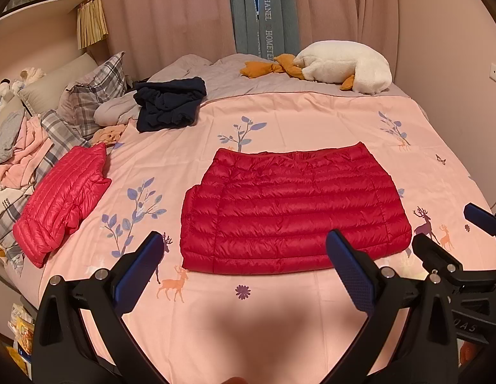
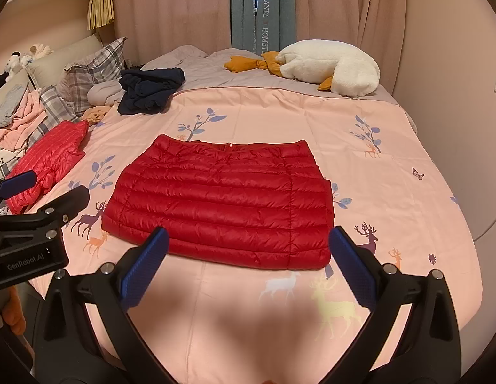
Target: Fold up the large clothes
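"GenRobot.AI" on left gripper (image 2: 40,188) beside red jacket (image 2: 220,203)

White capital letters run vertically down the blue-grey curtain strip (image 2: 263,6) between the pink curtains. In the right wrist view they read "HANEL" and then "HOMET", with further letters cut off below by the plush toy; above them a fragment "ILE" shows at the frame's top. In the left wrist view the same strip (image 1: 267,22) gives "EILE", "HANEL" and "HOMETE".

The left gripper (image 2: 40,204), seen from the right wrist camera, bears "GenRobot.AI" in pale print on its black body. The right gripper (image 1: 446,227), seen from the left wrist camera, shows pale letters on its black body, partly cut off and too unclear to read.
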`<action>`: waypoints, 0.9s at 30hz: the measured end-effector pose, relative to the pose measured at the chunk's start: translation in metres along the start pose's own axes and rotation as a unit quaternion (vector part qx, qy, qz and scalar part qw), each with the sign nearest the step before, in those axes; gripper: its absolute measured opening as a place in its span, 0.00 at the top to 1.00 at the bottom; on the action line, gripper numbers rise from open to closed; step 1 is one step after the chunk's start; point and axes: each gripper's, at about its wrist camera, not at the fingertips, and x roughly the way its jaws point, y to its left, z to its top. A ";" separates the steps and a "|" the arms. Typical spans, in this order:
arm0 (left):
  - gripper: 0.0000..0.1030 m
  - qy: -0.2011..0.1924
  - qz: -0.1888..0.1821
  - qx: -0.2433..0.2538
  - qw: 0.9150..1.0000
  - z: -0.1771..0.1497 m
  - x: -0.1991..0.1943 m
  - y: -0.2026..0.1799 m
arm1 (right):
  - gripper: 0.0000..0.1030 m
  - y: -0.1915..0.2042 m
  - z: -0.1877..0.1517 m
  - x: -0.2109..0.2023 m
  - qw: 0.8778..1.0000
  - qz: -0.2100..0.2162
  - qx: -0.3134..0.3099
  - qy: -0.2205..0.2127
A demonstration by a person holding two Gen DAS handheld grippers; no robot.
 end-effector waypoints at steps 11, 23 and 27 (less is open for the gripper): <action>0.01 -0.001 0.000 0.000 1.000 -0.001 0.000 0.000 | 0.02 -0.001 -0.001 0.001 1.000 -0.003 -0.001 0.001; 0.01 -0.003 -0.003 0.001 1.000 0.000 -0.001 0.000 | 0.02 -0.002 0.000 0.002 1.000 -0.001 -0.002 0.002; 0.01 -0.006 -0.004 0.002 1.000 -0.001 -0.002 0.002 | 0.02 -0.001 0.000 0.002 1.000 -0.001 -0.003 0.001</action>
